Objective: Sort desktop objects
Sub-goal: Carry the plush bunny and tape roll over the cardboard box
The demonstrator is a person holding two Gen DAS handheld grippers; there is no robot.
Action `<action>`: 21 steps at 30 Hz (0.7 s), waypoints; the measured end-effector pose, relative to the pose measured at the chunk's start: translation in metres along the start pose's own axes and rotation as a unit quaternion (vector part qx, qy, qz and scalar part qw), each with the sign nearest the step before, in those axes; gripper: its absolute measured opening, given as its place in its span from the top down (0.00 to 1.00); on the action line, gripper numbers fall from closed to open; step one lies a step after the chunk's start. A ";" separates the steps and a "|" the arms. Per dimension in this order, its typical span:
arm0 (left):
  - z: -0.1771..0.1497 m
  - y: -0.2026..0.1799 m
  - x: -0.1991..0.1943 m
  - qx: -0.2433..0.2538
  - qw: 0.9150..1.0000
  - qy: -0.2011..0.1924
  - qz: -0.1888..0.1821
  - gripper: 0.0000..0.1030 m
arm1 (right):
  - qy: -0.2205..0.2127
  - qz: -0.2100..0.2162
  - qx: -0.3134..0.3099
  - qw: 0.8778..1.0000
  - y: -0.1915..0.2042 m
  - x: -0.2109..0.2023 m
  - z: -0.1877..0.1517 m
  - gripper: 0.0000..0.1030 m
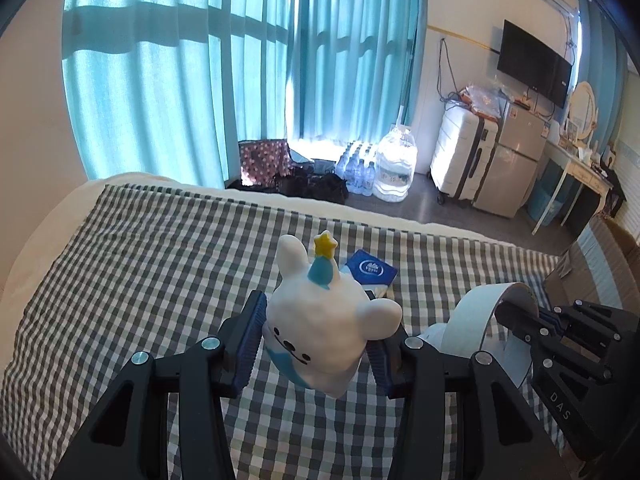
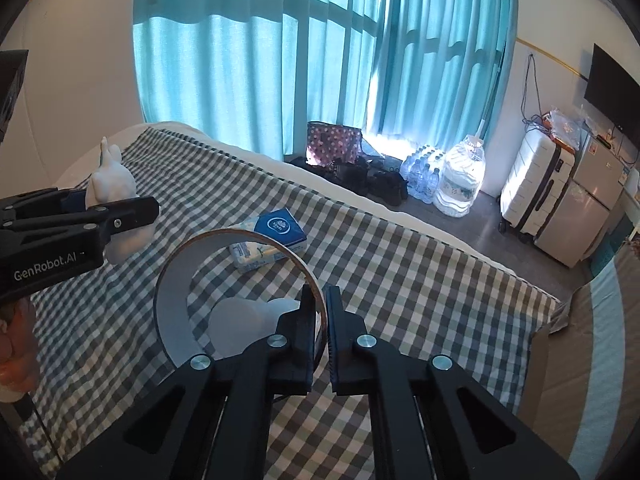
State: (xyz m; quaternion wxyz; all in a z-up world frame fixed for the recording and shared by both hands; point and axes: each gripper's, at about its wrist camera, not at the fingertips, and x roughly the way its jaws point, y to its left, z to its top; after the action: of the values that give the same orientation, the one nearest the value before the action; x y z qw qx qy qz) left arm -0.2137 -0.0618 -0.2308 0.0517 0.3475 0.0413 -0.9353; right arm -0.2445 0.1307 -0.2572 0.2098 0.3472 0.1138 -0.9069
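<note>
A bed with a checked cover (image 2: 400, 272) fills the room before blue curtains. The right hand-held gripper (image 2: 320, 320) pinches the rim of a tape roll (image 2: 176, 280); the left hand-held gripper (image 1: 316, 344) clamps a toy rabbit (image 1: 320, 320). The tissue pack (image 2: 272, 240) lies just ahead, nearer the right one.

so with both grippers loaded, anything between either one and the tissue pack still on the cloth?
Nothing visible. The tissue pack lies alone on the checked cloth, ahead of both. The left gripper is shut on the plush bunny; the right gripper pinches the tape ring, so neither is free.
</note>
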 end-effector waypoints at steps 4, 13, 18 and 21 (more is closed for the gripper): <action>0.005 -0.002 -0.012 0.002 1.000 -0.016 -0.002 0.53 | -0.008 -0.012 -0.008 1.000 0.003 -0.012 0.002 0.95; 0.017 -0.013 -0.043 0.009 0.999 -0.051 -0.006 0.53 | -0.023 -0.029 0.014 0.999 -0.001 -0.038 0.006 0.95; 0.019 -0.020 -0.062 0.012 0.998 -0.066 -0.011 0.53 | -0.031 -0.044 0.033 0.998 -0.006 -0.056 0.008 0.95; 0.020 -0.023 -0.070 0.005 0.997 -0.069 -0.017 0.53 | -0.038 -0.056 0.040 0.997 -0.007 -0.068 0.009 0.95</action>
State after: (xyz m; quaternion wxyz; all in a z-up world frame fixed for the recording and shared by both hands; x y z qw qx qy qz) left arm -0.1764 -0.0366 -0.1688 0.0371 0.2816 0.0384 -0.9581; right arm -0.2073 0.1537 -0.2037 0.1486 0.3132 0.0891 -0.9337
